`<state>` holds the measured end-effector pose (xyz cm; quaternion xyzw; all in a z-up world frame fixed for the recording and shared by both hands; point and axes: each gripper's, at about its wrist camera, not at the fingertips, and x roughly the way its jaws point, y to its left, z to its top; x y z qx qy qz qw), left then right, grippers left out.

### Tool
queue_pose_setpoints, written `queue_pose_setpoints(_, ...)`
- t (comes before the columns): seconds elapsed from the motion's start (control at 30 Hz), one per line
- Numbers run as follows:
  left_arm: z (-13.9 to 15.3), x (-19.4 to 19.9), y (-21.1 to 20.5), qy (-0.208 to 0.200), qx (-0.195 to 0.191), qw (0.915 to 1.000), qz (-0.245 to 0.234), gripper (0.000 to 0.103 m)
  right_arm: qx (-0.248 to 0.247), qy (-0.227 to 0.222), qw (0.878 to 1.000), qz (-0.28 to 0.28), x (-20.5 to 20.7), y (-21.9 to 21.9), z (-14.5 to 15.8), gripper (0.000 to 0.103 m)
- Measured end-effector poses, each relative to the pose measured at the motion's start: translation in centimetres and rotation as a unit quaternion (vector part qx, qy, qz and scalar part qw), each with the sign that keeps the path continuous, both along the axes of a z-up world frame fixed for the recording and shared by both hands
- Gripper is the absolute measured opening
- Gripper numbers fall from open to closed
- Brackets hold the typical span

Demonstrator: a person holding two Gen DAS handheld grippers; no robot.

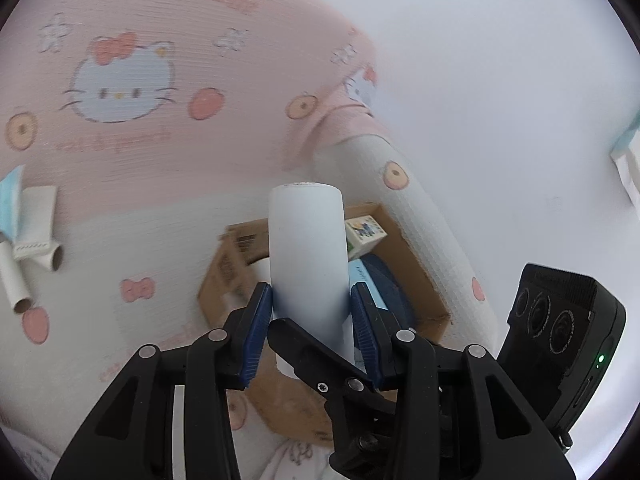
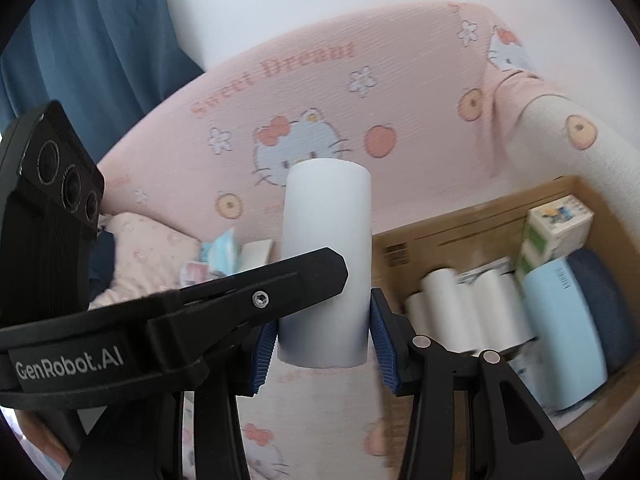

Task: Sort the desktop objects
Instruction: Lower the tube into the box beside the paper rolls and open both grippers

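My left gripper (image 1: 312, 308) pinches a white roll (image 1: 307, 248) above the cardboard box (image 1: 416, 280) — my right gripper (image 2: 324, 336) pinches another white roll (image 2: 326, 264), left of the box (image 2: 480, 216).

Cardboard box (image 2: 472, 236) on sofa (image 2: 320, 92), rolls (image 2: 468, 308) inside (cartons (image 2: 556, 228) behind them)

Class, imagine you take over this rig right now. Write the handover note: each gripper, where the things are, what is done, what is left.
Left gripper: shut on a white roll, held above the cardboard box.
Right gripper: shut on another white roll, left of the box.
Done: white rolls, a printed carton, a light blue case and a dark blue item are in the box.
Left: put both held rolls in; cardboard tubes and a blue packet lie loose on the pink Hello Kitty cover.
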<state>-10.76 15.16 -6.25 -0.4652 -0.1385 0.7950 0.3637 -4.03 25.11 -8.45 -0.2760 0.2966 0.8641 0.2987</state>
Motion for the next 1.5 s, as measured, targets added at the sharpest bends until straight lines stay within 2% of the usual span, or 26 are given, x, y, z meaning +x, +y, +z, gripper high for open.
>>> queue_pose_setpoints(0.2, -0.1, -0.9, 4.4, 0.004, -0.023, 0.9993, -0.029, 0.045, -0.01, -0.027, 1.0, -0.002, 2.2, 3.0, -0.4, 0.041)
queue_pose_setpoints(0.4, -1.5, -1.6, 7.4, -0.022, -0.03, 0.9985, -0.041, 0.045, -0.02, -0.056, 0.998, 0.005, 3.7, 5.2, -1.4, 0.041)
queue_pose_setpoints(0.63, -3.4, -2.5, 11.5, -0.051, -0.088, 0.9934, -0.054, 0.044, -0.073, -0.1, 0.992, 0.026, 3.9, 9.3, -3.5, 0.041)
queue_pose_setpoints(0.7, -4.1, -3.0, 12.4, -0.065, -0.094, 0.9918, -0.058, 0.044, -0.083, -0.109, 0.99, 0.029, 3.9, 10.1, -4.1, 0.041)
queue_pose_setpoints(0.9, -6.6, -4.5, 13.5, -0.127, -0.082, 0.9872, -0.049, 0.044, -0.11, -0.125, 0.986, 0.032, 4.8, 11.9, -5.9, 0.041)
queue_pose_setpoints(1.03, -7.8, -4.8, 13.9, -0.139, -0.09, 0.9852, -0.045, 0.044, -0.129, -0.136, 0.981, 0.045, 4.7, 12.8, -7.1, 0.041)
queue_pose_setpoints(1.2, -9.9, -5.1, 13.7, -0.16, -0.095, 0.9819, -0.035, 0.044, -0.13, -0.174, 0.973, 0.079, 3.5, 13.0, -9.1, 0.041)
queue_pose_setpoints(1.33, -10.9, -5.4, 13.8, -0.166, -0.109, 0.9795, -0.034, 0.044, -0.146, -0.192, 0.966, 0.095, 2.7, 13.4, -10.2, 0.041)
queue_pose_setpoints(1.5, -10.9, -5.4, 14.7, -0.148, -0.142, 0.9777, -0.043, 0.045, -0.166, -0.198, 0.96, 0.108, 2.3, 14.1, -10.9, 0.041)
